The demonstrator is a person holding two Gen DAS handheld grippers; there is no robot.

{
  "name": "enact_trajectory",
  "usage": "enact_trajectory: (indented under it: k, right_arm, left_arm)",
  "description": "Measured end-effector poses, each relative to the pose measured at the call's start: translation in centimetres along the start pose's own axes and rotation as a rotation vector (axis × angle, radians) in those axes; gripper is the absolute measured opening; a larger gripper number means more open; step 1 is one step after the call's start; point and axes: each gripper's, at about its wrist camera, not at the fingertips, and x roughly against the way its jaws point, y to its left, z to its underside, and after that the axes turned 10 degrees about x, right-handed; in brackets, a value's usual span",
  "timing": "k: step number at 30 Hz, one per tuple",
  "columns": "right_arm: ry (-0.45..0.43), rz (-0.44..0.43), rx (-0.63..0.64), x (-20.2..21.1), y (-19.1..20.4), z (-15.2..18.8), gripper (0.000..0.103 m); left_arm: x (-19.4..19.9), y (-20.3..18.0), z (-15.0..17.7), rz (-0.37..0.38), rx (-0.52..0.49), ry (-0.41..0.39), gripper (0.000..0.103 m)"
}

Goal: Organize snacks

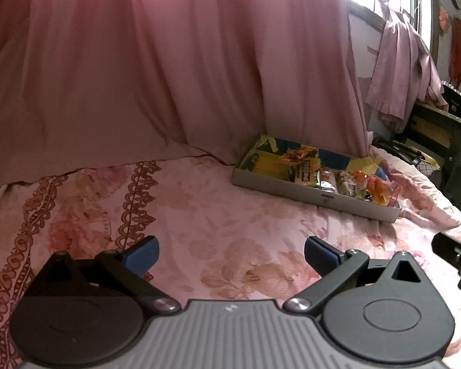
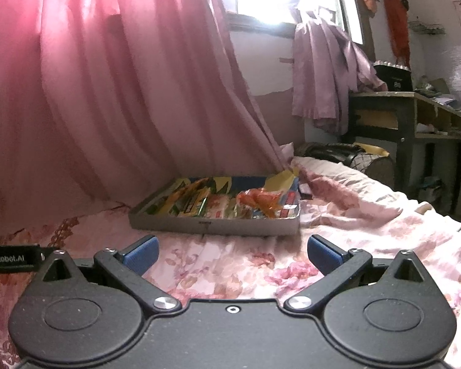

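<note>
1. snacks [image 2: 218,204] sit heaped in a shallow box [image 2: 212,226] on the floral bedsheet [image 2: 230,264], against the pink curtain [image 2: 107,107].
2. risk, as i judge it: the soft bedding may let the box tip or slide under a push, and crinkly wrappers could slip from a pinch.
3. left gripper [image 1: 232,255] and right gripper [image 2: 233,253] both gape wide, holding nothing, well short of the box.

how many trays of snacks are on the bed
1. The tray sits on the floral bedspread at the foot of the pink curtain, ahead of both open grippers. Its packets overlap, so some may be hidden.
</note>
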Motion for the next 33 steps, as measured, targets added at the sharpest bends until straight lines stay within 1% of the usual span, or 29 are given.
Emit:
enact_trajectory:
  k: [5, 11, 19, 30, 33]
  right_arm:
    - [0.029, -0.019, 0.010, -0.9, 0.5, 0.3, 0.102]
    - [0.036, -0.023, 0.001, -1.2, 0.5, 0.4, 0.102]
    - [0.039, -0.028, -0.001, -1.5, 0.5, 0.4, 0.102]
    - [0.042, -0.030, 0.001, -1.6, 0.6, 0.5, 0.102]
    - [0.042, -0.030, 0.002, -1.6, 0.6, 0.6, 0.102]
  left_arm:
    - [-0.2, 0.0, 0.0, 0.003, -0.006, 0.006, 0.103]
    - [-0.2, -0.2, 0.5, 0.008, -0.036, 0.000, 0.103]
    - [-0.1, -0.4, 0.5, 0.014, -0.044, -0.003, 0.103]
    - [0.0, -0.6, 0.5, 0.010, -0.045, -0.005, 0.103]
    - [0.0, -0.6, 0.3, -0.007, -0.033, 0.003, 0.102]
